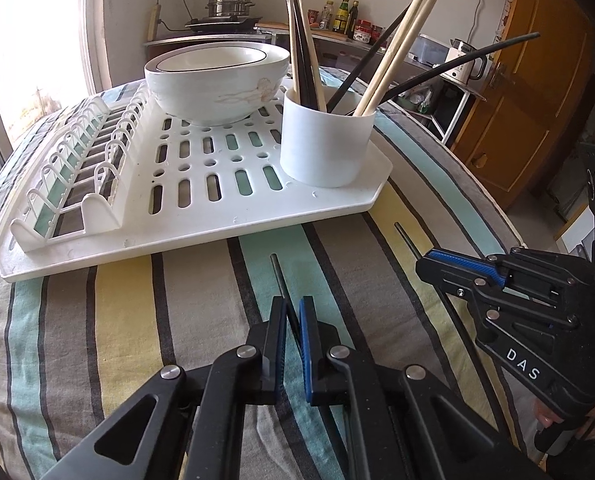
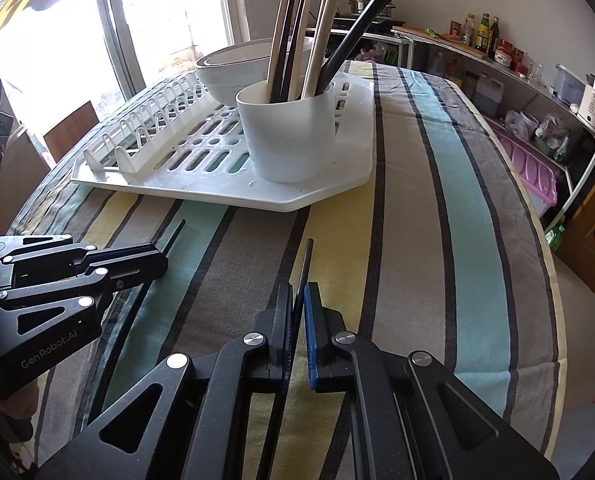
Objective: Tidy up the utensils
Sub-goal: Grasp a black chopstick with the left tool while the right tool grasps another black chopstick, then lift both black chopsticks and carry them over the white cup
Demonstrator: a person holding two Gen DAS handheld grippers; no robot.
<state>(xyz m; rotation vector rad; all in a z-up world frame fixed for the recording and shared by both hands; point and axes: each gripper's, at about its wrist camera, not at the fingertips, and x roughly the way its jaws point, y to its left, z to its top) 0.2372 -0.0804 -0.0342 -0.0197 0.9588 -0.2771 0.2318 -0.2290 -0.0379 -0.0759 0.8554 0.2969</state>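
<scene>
**Gripping two dark chopsticks, one in each hand, short of the holder**

Holding a thin black chopstick apiece, both grippers hover over the striped cloth point(image 1: 137, 320) on the bench, near its front edge. The left gripper point(image 1: 293, 320) has its jaws narrowed onto the left chopstick point(image 1: 278, 276), pinched a little behind its blunt tip, which pokes out ahead toward the drying rack point(image 1: 257, 216). The right gripper point(image 2: 299, 312) does likewise: jaws all but closed on the right chopstick point(image 2: 307, 260), again taken near the forward end.

These sticks look light, stiff and smooth, so they may swivel or slide between the pads; with most of the length trailing behind the hold, a grip nearer the middle would probably steady them.

The white holder point(image 1: 325, 144) stands on the rack's front right corner, beside the bowls point(image 1: 217, 80) stacked at the rack's back edge.

Count: two chopsticks in the jaws; in the holder, roughly four pale wooden ones and about four dark ones, though overlap makes that uncertain; one holder; one rack; apparently two nested bowls.
</scene>
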